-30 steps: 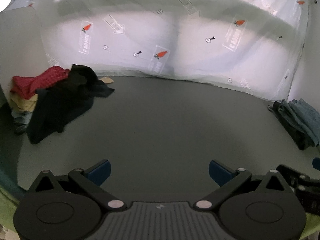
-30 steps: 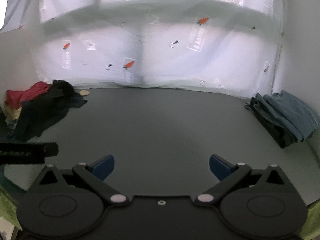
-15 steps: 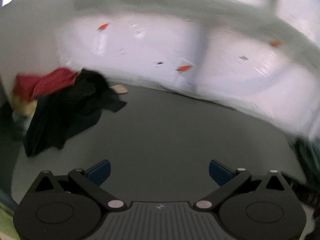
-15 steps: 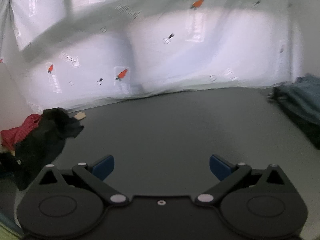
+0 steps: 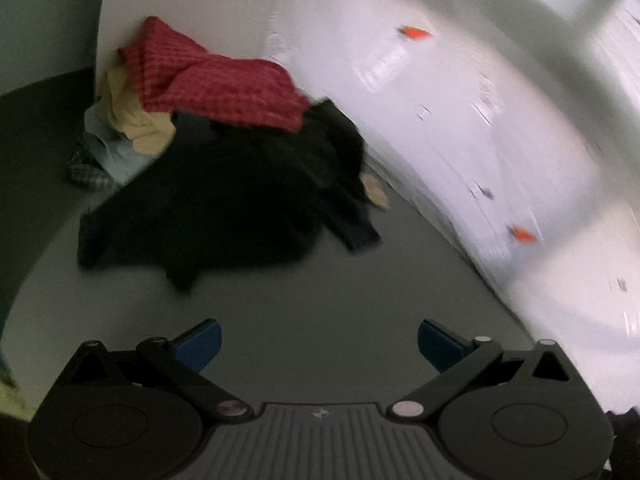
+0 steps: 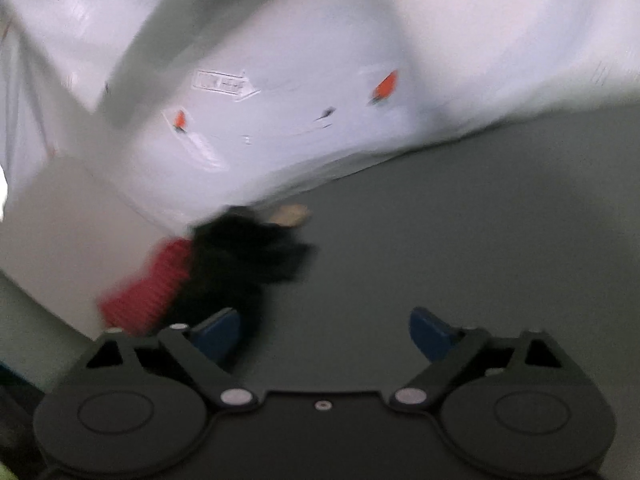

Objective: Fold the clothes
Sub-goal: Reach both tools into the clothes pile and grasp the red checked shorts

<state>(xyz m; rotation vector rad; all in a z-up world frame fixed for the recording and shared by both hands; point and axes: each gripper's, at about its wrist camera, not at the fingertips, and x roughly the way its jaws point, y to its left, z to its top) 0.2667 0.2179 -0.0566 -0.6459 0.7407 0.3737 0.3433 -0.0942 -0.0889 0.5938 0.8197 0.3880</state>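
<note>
black garment (image 5: 240,200) atop heap, far-left tabletop (image 5: 360,300) corner, sprawled toward fingers | left gripper (image 5: 318,344) nearer, ahead-left, wide open, empty | right gripper (image 6: 326,332) jaws just narrowing, nothing between, garment (image 6: 248,256) ahead-left

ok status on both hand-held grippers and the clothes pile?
Left hand-held gripper open, empty. Right hand-held gripper open, empty, jaws just been closing slightly. Black garment heaped under red checked cloth, untouched. Nothing in the way.

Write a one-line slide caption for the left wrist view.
Open left gripper faces an unfolded clothes pile: black garment in front, red checked one on top.
</note>
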